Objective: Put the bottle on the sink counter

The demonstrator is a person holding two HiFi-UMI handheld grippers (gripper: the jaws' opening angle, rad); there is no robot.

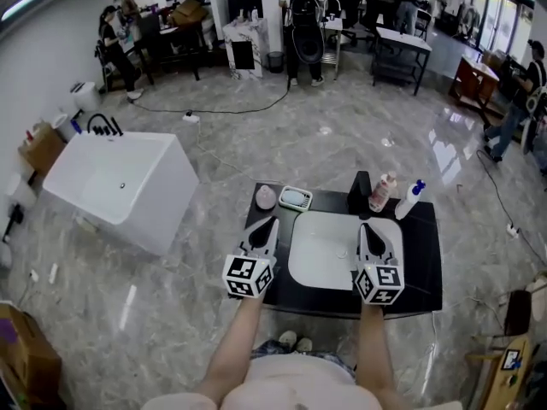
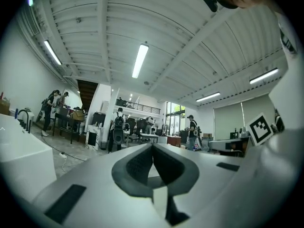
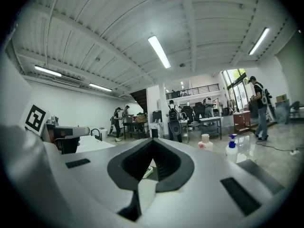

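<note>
While the left gripper (image 1: 271,221) and right gripper (image 1: 366,227) are pressed together, empty, we judge the bottle (image 1: 382,192) at one o'clock light and slick, best pinched mid-body.

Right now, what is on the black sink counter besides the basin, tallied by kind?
Bottles: 2, the white-and-pink bottle and the blue-topped spray bottle
Soap dish: 1
Pink rounded lump: 1
Black faucet: 1
Total: 5

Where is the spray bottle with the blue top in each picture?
Head view: spray bottle at the back right corner of the sink counter.
Left gripper view: not in it.
Right gripper view: spray bottle right of centre.
Shared landmark: white bathtub, in all three.
</note>
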